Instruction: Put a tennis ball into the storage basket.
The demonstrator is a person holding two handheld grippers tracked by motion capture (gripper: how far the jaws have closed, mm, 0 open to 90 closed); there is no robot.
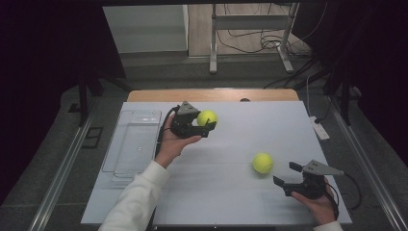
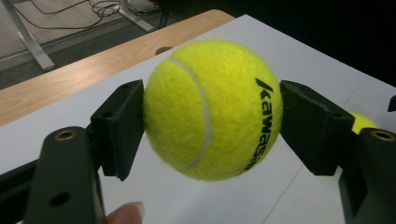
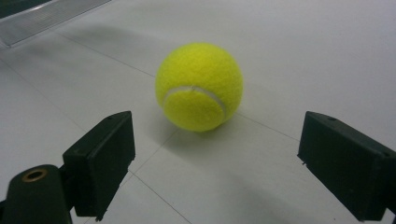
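My left gripper (image 1: pixel 208 126) is shut on a yellow tennis ball (image 1: pixel 207 117) and holds it off the white table (image 1: pixel 240 139) near the far middle. In the left gripper view both black pads press the sides of that ball (image 2: pixel 212 109), which bears black lettering. A second yellow tennis ball (image 1: pixel 262 162) rests on the table right of centre. My right gripper (image 1: pixel 286 174) stands open at the near right, its jaws pointing at this ball from a short way off. In the right gripper view the second ball (image 3: pixel 199 87) lies ahead of the wide-spread jaws, touching neither.
A clear plastic tray (image 1: pixel 132 142) lies along the table's left side. A wooden strip (image 1: pixel 211 95) edges the far side. A white power strip (image 1: pixel 319 129) lies past the right edge. Metal stand legs (image 1: pixel 250 38) and cables are on the floor beyond.
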